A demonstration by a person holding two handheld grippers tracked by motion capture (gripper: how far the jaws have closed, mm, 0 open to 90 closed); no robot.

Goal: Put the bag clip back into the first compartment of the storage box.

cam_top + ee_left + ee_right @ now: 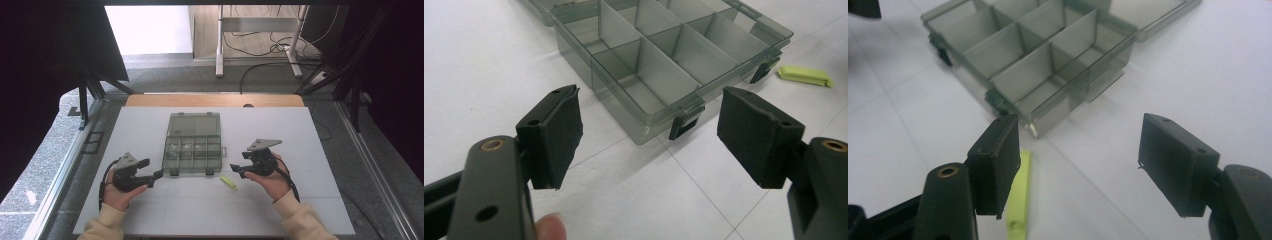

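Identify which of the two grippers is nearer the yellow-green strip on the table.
The right gripper: the yellow-green strip lies just below its open jaws, while the left gripper sits across the organiser box's front edge.

light: bright, even | shadows: soft | high view: dark sides | close-ups: slight blur

A white table (150,210) carries an open, smoke-tinted compartment box (193,145) (lid folded back); a yellow-green strip (229,182) lies flat just beside the box's front right corner.
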